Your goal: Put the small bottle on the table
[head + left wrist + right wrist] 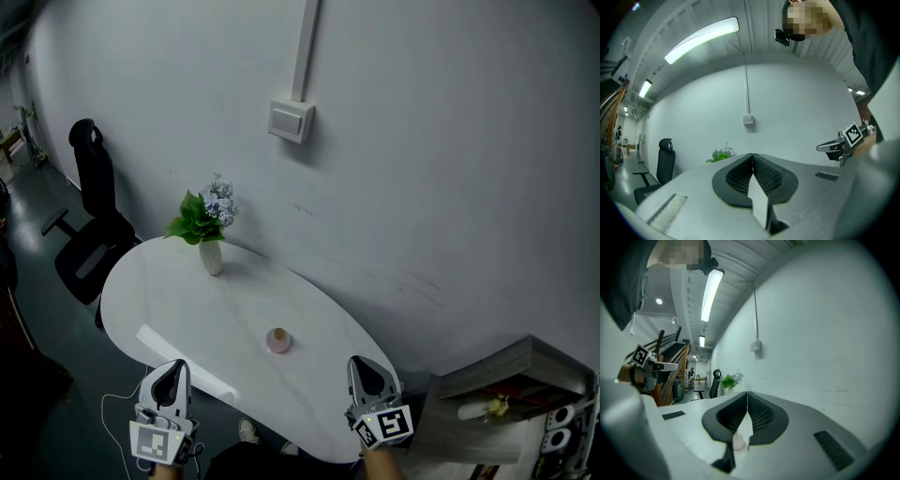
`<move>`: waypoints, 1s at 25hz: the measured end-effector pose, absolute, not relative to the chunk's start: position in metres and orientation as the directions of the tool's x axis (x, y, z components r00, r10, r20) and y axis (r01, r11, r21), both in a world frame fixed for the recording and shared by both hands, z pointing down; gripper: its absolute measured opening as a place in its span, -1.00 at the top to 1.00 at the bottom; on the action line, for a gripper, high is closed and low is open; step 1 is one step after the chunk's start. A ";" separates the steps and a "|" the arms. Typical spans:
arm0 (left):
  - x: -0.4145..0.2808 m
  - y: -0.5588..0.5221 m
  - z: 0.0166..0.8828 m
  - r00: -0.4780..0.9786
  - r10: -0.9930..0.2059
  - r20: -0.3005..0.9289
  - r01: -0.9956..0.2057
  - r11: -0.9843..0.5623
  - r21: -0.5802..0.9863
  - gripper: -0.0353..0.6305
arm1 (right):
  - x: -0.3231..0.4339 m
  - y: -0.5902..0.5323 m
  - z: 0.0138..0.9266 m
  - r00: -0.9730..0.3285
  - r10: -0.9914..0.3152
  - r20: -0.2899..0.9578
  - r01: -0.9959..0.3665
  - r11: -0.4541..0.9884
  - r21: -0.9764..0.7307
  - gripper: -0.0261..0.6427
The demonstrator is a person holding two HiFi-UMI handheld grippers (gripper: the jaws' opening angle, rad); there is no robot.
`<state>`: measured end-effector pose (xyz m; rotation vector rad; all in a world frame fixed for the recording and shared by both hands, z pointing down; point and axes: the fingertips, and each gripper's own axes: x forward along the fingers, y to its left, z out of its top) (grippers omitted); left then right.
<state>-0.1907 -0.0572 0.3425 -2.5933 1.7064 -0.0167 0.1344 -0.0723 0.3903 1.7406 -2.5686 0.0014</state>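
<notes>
The small pink bottle [277, 340] with a cork top stands upright on the white oval table [178, 300], near its front half. My left gripper [172, 371] hovers at the table's front left edge, jaws shut and empty. My right gripper [365, 366] sits at the front right edge, to the right of the bottle and apart from it. In the left gripper view the left gripper [752, 155] has its jaws closed together. In the right gripper view the right gripper [747, 393] is shut too, and the bottle [738, 442] shows low behind its jaws.
A white vase with green leaves and pale flowers [210, 246] stands at the table's far end. A black office chair [89, 234] is on the left. A wall switch [291, 120] hangs on the grey wall. A shelf with books [516, 389] is at the lower right.
</notes>
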 end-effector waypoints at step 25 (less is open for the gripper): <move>-0.185 -0.063 0.344 0.411 -0.912 -0.004 -0.911 -0.410 -0.048 0.88 | 0.129 -0.075 0.391 -0.381 -0.924 0.042 -0.922 0.383 0.060 0.91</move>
